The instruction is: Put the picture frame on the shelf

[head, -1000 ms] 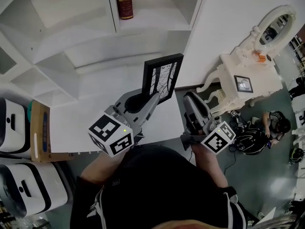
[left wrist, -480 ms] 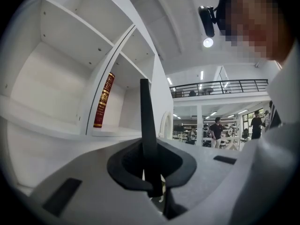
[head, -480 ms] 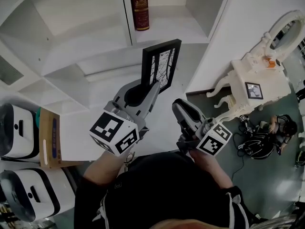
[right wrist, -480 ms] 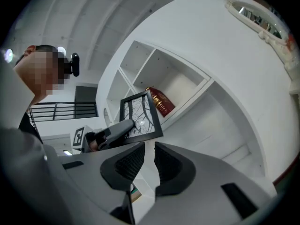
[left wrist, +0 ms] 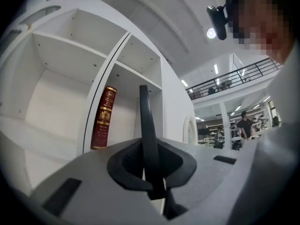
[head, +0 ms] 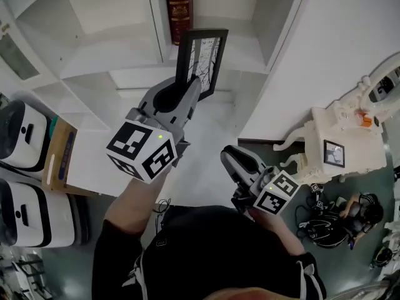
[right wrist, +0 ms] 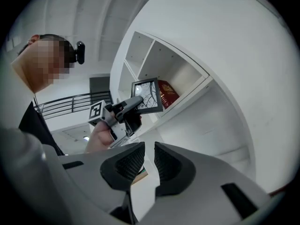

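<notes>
The picture frame (head: 199, 61) is black with a branch print, and my left gripper (head: 187, 99) is shut on its lower edge. It is held upright in front of the white shelf (head: 112, 55), just right of a red book (head: 179, 8) standing in an upper compartment. In the left gripper view the frame (left wrist: 145, 125) shows edge-on between the jaws, with the book (left wrist: 103, 118) behind it. My right gripper (head: 234, 164) hangs lower and to the right, jaws slightly apart and empty. In the right gripper view, the frame (right wrist: 147, 96) shows in front of the book compartment.
A white ornate dressing table (head: 350, 142) with a small framed picture (head: 333, 153) stands on the floor at the right. White cases (head: 25, 142) and a cardboard box (head: 59, 158) sit at the left. A person (head: 337, 220) is low on the floor at the right.
My left gripper has carried the frame upward and closer to the compartment with the red book. The right gripper has stayed low at the right.
</notes>
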Demonstrator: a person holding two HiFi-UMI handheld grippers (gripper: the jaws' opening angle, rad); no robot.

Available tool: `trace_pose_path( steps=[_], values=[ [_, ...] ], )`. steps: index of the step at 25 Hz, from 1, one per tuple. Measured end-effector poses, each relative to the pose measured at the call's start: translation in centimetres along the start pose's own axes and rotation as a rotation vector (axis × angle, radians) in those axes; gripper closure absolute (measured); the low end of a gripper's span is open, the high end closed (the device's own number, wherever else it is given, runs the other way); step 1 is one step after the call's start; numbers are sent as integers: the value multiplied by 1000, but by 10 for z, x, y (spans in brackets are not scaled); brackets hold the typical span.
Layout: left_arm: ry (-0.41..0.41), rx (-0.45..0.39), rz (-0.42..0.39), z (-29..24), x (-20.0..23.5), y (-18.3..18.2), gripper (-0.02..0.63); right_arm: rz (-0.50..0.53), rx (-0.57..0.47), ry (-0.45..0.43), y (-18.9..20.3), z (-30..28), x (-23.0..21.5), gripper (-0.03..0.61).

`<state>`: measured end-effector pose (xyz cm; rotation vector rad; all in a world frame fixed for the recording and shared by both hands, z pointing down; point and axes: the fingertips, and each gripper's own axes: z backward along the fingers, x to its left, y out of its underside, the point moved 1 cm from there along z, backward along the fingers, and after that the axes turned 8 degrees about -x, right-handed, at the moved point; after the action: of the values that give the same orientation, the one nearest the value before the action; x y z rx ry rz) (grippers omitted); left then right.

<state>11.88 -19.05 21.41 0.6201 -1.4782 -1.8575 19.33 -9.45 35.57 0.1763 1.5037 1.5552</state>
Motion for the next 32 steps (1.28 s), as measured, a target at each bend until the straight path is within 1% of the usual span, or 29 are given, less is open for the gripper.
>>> trace_pose_path(
  steps=[2, 5, 8, 12, 15, 18, 21, 24, 25, 27, 28, 32],
  values=[
    [-62, -20, -25, -12, -9, -3, 586, -2, 24, -3, -9, 25, -16, 503],
    [-139, -29, -58, -22, -22, -3, 586, -50, 50, 0, -16, 51, -35, 503],
    [-186, -30, -79, -26, -25, -5, 586, -57, 71, -43, -20, 55, -33, 503],
    [-215, -24, -61, -30, -23, 2, 586, -50, 75, -68, -26, 53, -32, 503],
    [-198, -17, -21, -28, -23, 9, 592, -60, 69, -89, -27, 44, -29, 503],
    [-164, -13, 22, -25, -24, 15, 594, -58, 31, -102, -34, 34, -26, 503],
    [-132, -9, 36, -24, -24, 17, 595, -41, -6, -97, -42, 24, -27, 502],
    [-98, -6, 45, -25, -24, 13, 595, -41, -49, -113, -53, 11, -26, 499],
    [-86, -8, 47, -25, -25, 11, 595, -40, -59, -122, -57, 6, -25, 482],
    [-58, -15, 49, -23, -29, 6, 595, -33, -73, -142, -64, -6, -22, 425],
    [-42, -17, 54, -22, -31, 5, 595, -28, -78, -150, -67, -11, -20, 411],
    [13, -16, 105, -16, -40, 7, 595, -24, -90, -180, -72, -28, -12, 393]
  ],
)
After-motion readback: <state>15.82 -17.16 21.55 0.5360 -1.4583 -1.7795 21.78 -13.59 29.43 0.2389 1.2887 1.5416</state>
